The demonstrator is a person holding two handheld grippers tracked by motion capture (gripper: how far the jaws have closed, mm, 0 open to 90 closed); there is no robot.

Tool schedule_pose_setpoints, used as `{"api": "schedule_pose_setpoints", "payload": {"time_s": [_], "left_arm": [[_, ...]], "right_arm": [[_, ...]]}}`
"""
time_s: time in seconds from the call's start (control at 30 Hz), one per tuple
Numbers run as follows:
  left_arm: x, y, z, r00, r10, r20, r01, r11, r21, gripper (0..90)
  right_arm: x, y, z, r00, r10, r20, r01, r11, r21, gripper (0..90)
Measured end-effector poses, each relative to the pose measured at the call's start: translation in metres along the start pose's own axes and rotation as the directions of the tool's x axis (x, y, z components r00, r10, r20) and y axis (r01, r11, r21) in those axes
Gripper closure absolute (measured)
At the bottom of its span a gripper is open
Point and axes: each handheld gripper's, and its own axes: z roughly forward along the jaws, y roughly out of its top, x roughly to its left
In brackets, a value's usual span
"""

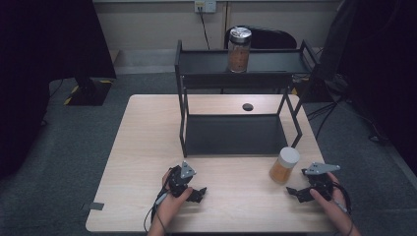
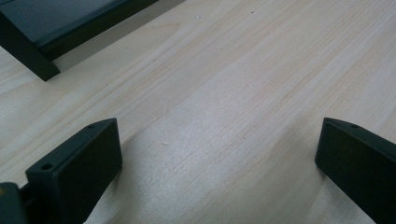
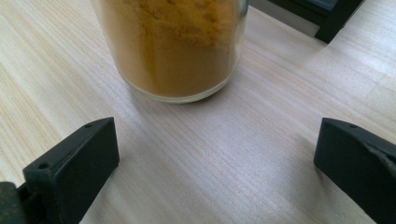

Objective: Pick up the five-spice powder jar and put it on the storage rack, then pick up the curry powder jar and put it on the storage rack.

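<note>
Ahead of right tongs (image 3: 217, 172) — clear jar (image 3: 173, 46), ochre powder, upright; both tongs spread, empty.

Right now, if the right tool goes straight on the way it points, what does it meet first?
The jar of orange powder, most likely. It stands on the table dead ahead of the right tool, whose jaws are open with bare wood between them. How much gap remains is hard to judge.

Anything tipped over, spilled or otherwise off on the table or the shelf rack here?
Nothing stands out. The jar of orange powder stands upright on the table, lid on, no spill around its base. The silver-lidded jar stands upright on the rack's top shelf. Both grippers, left and right, are open and hold nothing.
</note>
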Motion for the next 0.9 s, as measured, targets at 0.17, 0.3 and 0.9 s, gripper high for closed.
{"api": "schedule_pose_setpoints", "payload": {"time_s": [0.17, 0.3, 0.9], "left_arm": [[0.0001, -0.0004, 0.0000, 1.0000, 0.001, 0.000, -0.001, 1.0000, -0.002, 0.1], [0.0000, -0.0004, 0.0000, 1.0000, 0.001, 0.000, -0.001, 1.0000, -0.002, 0.1], [0.0000, -0.0006, 0.0000, 1.0000, 0.000, 0.000, 0.000, 1.0000, -0.003, 0.1]], "right_arm": [[0.0001, 0.0002, 0.0000, 1.0000, 0.000, 0.000, 0.000, 1.000, 0.001, 0.0], [0.0002, 0.0003, -0.0001, 1.0000, 0.000, 0.001, 0.000, 1.000, 0.002, 0.0], [0.0007, 0.0020, -0.0010, 1.0000, 0.003, 0.001, -0.003, 1.000, 0.011, 0.0]]}}
